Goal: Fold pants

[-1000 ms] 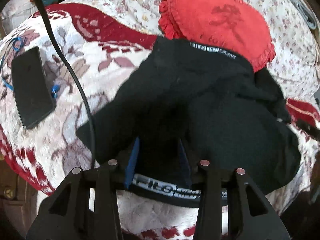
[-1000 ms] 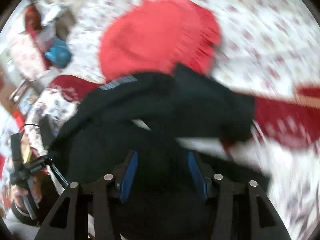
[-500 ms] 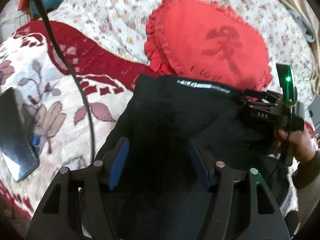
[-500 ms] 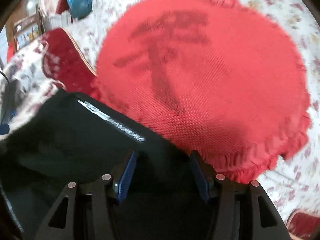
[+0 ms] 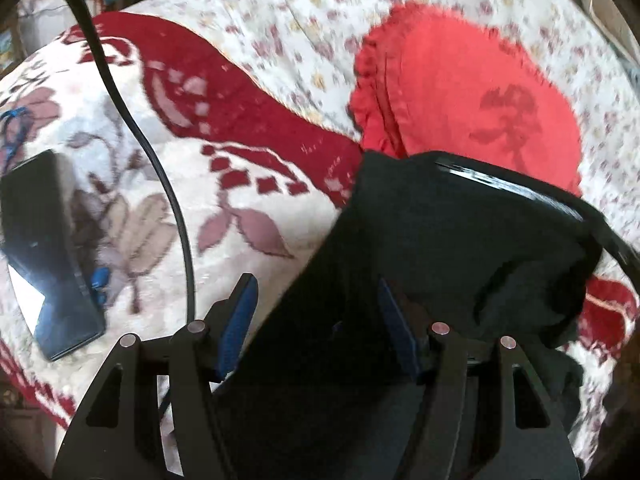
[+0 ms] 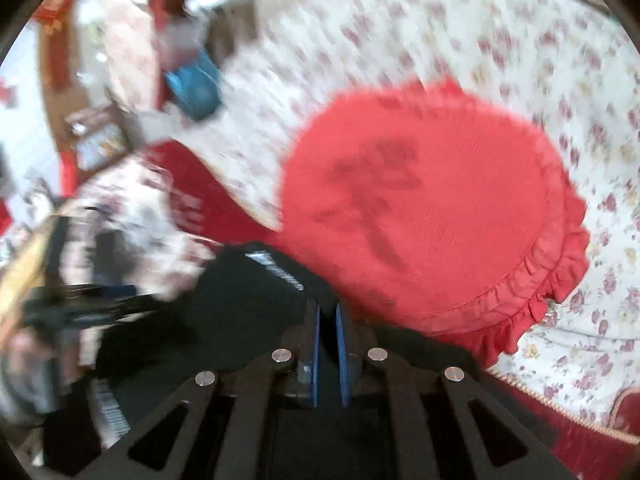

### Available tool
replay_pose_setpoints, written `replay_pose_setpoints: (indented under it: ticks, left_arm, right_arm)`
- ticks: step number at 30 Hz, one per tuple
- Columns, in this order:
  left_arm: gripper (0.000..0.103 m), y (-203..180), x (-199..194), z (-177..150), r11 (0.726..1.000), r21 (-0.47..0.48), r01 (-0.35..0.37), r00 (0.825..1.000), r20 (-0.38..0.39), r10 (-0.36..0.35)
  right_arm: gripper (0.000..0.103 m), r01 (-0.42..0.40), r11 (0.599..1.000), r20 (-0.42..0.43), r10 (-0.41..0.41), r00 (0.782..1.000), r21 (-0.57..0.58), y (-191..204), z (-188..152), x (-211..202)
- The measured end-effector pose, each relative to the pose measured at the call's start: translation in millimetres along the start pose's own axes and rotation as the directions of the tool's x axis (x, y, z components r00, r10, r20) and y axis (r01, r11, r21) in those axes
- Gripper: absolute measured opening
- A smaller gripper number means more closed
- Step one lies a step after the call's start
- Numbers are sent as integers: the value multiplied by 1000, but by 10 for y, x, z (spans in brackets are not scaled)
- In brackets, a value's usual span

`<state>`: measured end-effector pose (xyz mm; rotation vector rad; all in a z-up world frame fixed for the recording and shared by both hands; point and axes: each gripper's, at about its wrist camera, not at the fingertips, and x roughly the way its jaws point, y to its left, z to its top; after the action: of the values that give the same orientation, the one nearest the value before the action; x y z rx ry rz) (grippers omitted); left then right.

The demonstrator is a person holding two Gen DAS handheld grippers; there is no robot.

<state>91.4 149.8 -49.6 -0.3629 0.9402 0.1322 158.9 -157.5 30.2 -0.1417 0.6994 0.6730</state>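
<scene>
The black pants [image 5: 440, 240] lie bunched on a flowered blanket [image 5: 132, 208], their striped waistband edge against a red cushion [image 5: 480, 100]. My left gripper [image 5: 318, 312] hangs open just above the pants' left side; cloth lies under and between the blue pads, which do not press on it. In the blurred right wrist view my right gripper [image 6: 327, 308] is shut, its pads almost together on the black pants [image 6: 240, 304] by the waistband edge, in front of the red cushion [image 6: 420, 220].
A dark phone [image 5: 44, 248] lies on the blanket at the left, with a black cable [image 5: 160, 184] running past it. A blue object [image 6: 196, 88] and clutter sit beyond the bed's far left. A cream floral cover [image 6: 500, 40] spreads behind the cushion.
My left jaws widened and let go of the waistband, then shifted along the pants. My right jaws shut on the cloth and pulled back and up from the cushion.
</scene>
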Motion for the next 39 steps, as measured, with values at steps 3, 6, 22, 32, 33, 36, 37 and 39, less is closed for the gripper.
replay_pose_setpoints:
  ticks: [3,6,22,32,33,36,37,39]
  left_arm:
    - [62,203,-275,-65,999,-46,2,999,45,0]
    - [62,395,-454,-139,995,-96,6,998,58,-1]
    - [67,635,-473,-416,983,-156,94,995,-17,-98]
    - [72,396,-91,-258,979,-134,156,984,-67,-166]
    - [61,343,-85,-233,978,-121,168,982,-63,-176]
    - [23,156,-122,-154,985,-54,167,985,-41,-169]
    - [14,110,-169,-113,981,-42,187,982,-26,-188]
    - [14,72,-285,-17,971,-34,238,971,-9,-239]
  right_arm:
    - [7,-100,994,33,101,994,-32,452,-294,-514]
    - [7,-186,982,-30,186,982,-16,802,-714,-603]
    - [63,-287,958,-125,285,950,2,1373,-1153,-251]
    - [46,-270,960,-186,253,950,-73,1855,-1030,798]
    - [39,-262,963,-193,245,950,-66,1846,-1015,867]
    - [11,-267,964,-180,265,947,12,1710,-937,913]
    - [7,-274,961,-166,275,947,33,1654,-902,841]
    - [6,-289,955,-124,295,947,62,1552,-777,628]
